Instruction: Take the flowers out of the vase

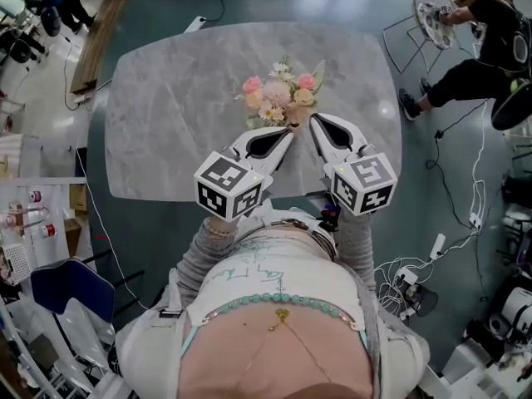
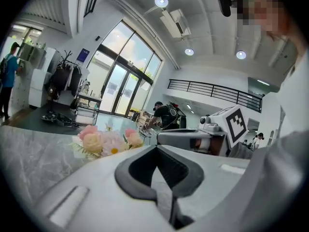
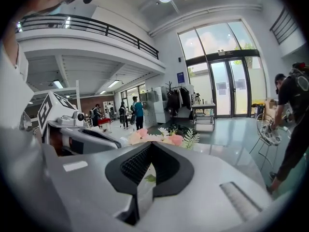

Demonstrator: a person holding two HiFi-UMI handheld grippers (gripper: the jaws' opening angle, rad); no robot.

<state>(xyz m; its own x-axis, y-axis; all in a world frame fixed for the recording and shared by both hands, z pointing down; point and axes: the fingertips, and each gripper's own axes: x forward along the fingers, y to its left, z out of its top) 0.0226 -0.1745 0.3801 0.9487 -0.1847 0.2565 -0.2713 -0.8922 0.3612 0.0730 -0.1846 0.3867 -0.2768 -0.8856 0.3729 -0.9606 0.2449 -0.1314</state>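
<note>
**Two closed tools close in on the bouquet**

Both tools sit low over the near half of a grey marbled desk (image 1: 166, 106), angled towards each other so that their tips converge on the flowers (image 1: 278, 96). The bouquet of pink, peach and white blooms with green sprigs stands near the middle of the desk. The vase is hidden under the blooms and behind the tool tips.

The left tool (image 1: 288, 132) has its jaws together with nothing clamped between them. Its own view shows the dark pads meeting at the tip (image 2: 155, 147), with the flowers (image 2: 104, 141) just beyond and to the left. The right tool (image 1: 314, 120) is also closed. In its own view the pads meet at the tip (image 3: 151, 143), the flowers (image 3: 154, 138) rise right behind it, and a scrap of green leaf shows through the hollow between the pads. Whether the leaf touches them cannot be told.

From above, both tips lie just beside the near edge of the bouquet. A person in black (image 1: 490, 52) crouches on the floor well off to the right, and a blue chair (image 1: 71, 285) stands at lower left
</note>
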